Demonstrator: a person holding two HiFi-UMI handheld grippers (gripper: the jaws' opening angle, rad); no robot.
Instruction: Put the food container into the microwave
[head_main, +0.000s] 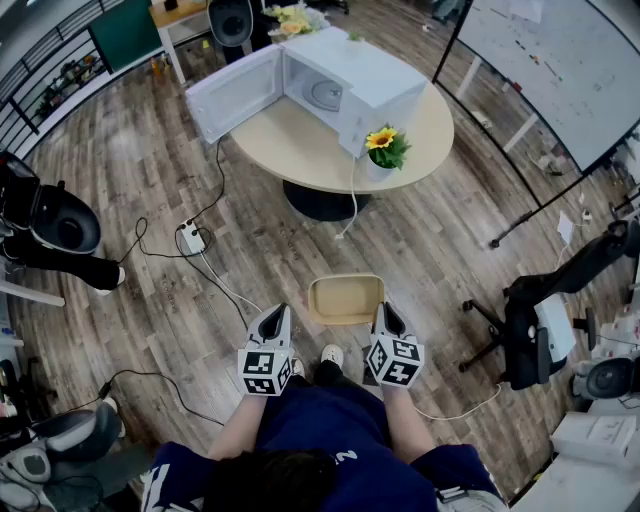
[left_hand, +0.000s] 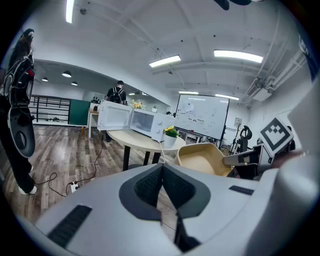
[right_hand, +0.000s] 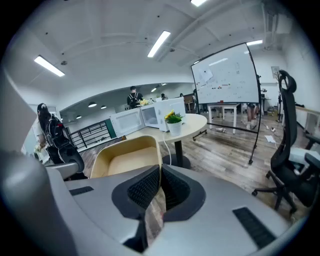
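The beige, empty food container (head_main: 346, 298) hangs over the wooden floor just ahead of me. My right gripper (head_main: 383, 312) is shut on its right rim; in the right gripper view the thin wall of the container (right_hand: 127, 160) runs in between the closed pads of the right gripper (right_hand: 160, 175). My left gripper (head_main: 278, 312) is shut with nothing in it, a little left of the container and apart from it. The left gripper view shows the left gripper (left_hand: 162, 172) with pads touching and the container (left_hand: 202, 157) off to the right. The white microwave (head_main: 345, 80) stands on the round table (head_main: 300, 150), door (head_main: 235, 95) swung open to the left.
A potted yellow flower (head_main: 385, 148) stands at the table's near edge by the microwave. A power strip (head_main: 190, 238) and cables lie on the floor to the left. A black office chair (head_main: 535, 325) is at right, a whiteboard (head_main: 540, 60) beyond it.
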